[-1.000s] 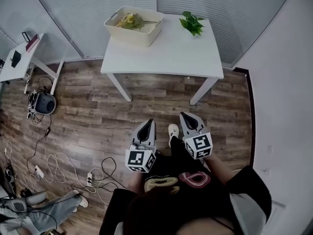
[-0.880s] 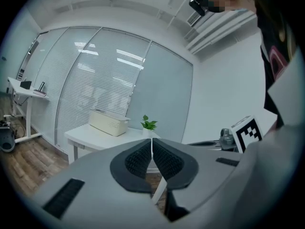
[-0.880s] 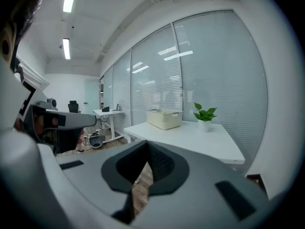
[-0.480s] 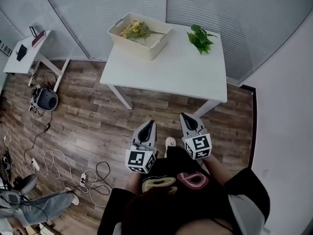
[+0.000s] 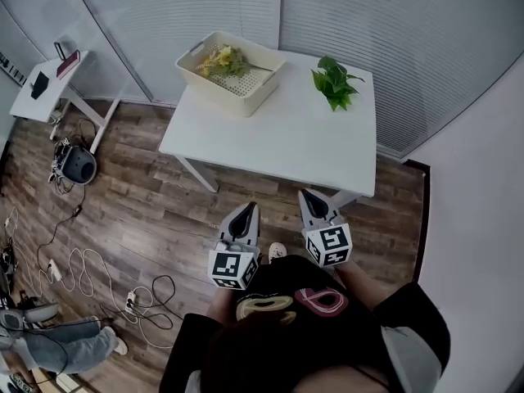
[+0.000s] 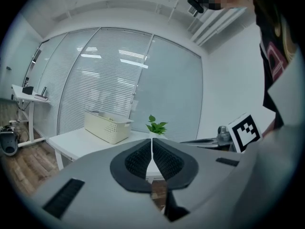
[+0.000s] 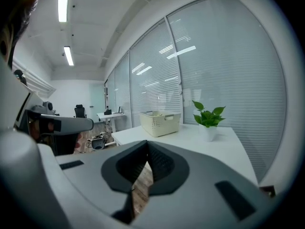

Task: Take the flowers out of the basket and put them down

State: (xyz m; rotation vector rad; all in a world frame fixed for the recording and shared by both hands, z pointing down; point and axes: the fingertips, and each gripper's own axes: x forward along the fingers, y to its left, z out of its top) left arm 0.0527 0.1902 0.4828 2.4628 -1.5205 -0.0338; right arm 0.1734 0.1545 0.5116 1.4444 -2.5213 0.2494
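Observation:
A cream basket (image 5: 232,72) stands at the far left corner of the white table (image 5: 278,137), with yellow flowers (image 5: 217,57) lying inside it. In the gripper views the basket (image 6: 108,126) (image 7: 159,121) shows far ahead on the table. My left gripper (image 5: 244,212) and right gripper (image 5: 311,196) hang side by side over the wooden floor, short of the table's near edge, well away from the basket. Both are shut with nothing between their jaws. My left gripper (image 6: 152,152) and right gripper (image 7: 147,157) show their pads meeting.
A small potted green plant (image 5: 336,80) stands at the table's far right. A second desk (image 5: 45,84) is at the far left, with a round device (image 5: 75,167) and loose cables (image 5: 90,273) on the floor. Glass walls with blinds run behind the table.
The view has drawn closer to the table, which now sits lower and larger in the head view. Both grippers keep the same shut pose in front of the body.

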